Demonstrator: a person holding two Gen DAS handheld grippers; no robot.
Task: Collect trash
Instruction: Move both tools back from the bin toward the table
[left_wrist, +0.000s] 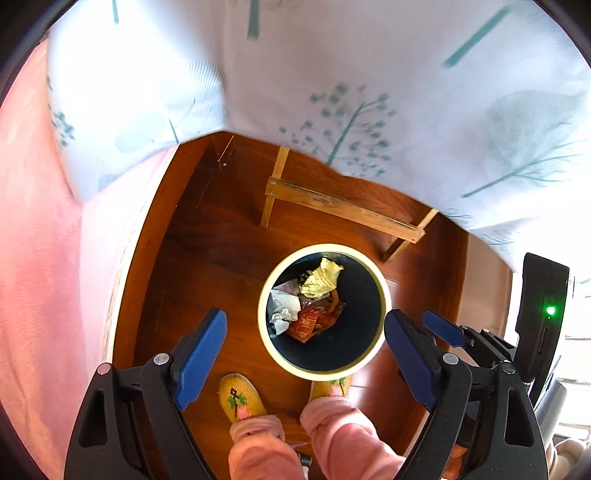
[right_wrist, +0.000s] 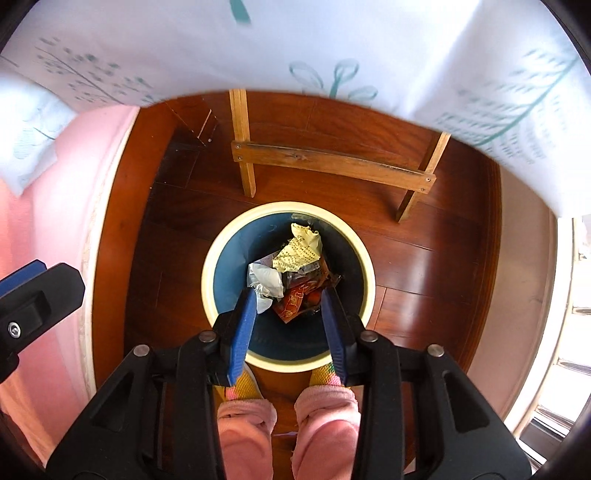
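Observation:
A round bin (left_wrist: 380, 314) with a cream rim and dark blue inside stands on the wooden floor. In it lie crumpled trash: a yellow printed paper (left_wrist: 319, 280), white tissue (left_wrist: 284, 310) and an orange wrapper (left_wrist: 314, 323). My left gripper (left_wrist: 306, 325) is open wide and empty, high above the bin. My right gripper (right_wrist: 290, 299) is open and empty, right over the bin (right_wrist: 214, 266), whose trash (right_wrist: 295, 254) shows between its blue fingers (right_wrist: 245, 325). The right gripper also shows at the right edge of the left wrist view (left_wrist: 443, 328).
A table draped in a white cloth with teal plant prints (left_wrist: 332, 74) stands just behind the bin, its wooden legs and crossbar (right_wrist: 332, 160) showing. Pink bedding (left_wrist: 37, 258) lies left. The person's feet in yellow slippers (left_wrist: 240, 398) stand beside the bin. A window frame (right_wrist: 565, 332) is at right.

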